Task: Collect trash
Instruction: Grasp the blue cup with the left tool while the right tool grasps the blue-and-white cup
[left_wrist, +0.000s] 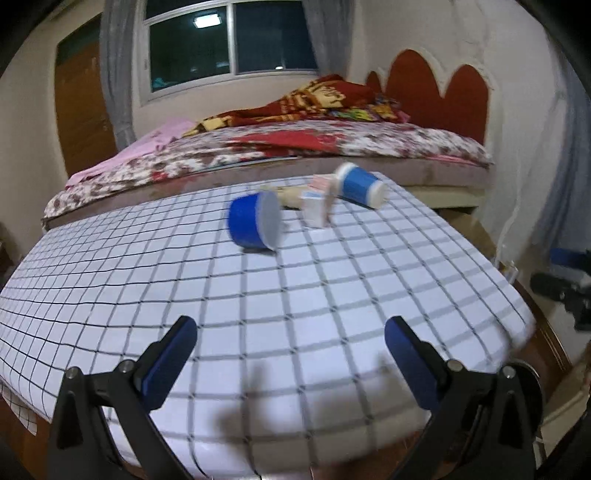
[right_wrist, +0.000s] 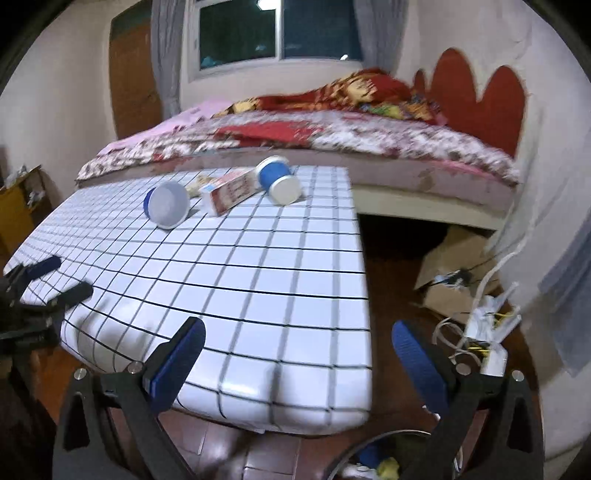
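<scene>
2 blue cups (right_wrist: 167, 209) (right_wrist: 277, 180) on sides, bases toward camera; both hand-held grippers (left_wrist: 290, 330) (right_wrist: 298, 332) spread, empty.

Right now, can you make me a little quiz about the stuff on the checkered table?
1. True or false: both grippers are holding trash.
2. How many blue tubs lie tipped over on the table?
3. What lies between the two tubs: A) a spoon, B) a red and white carton, C) a shoe?

Key:
1. False: the left gripper and right gripper are open and empty.
2. Two: the near tub and the far tub.
3. B, the carton.
</scene>
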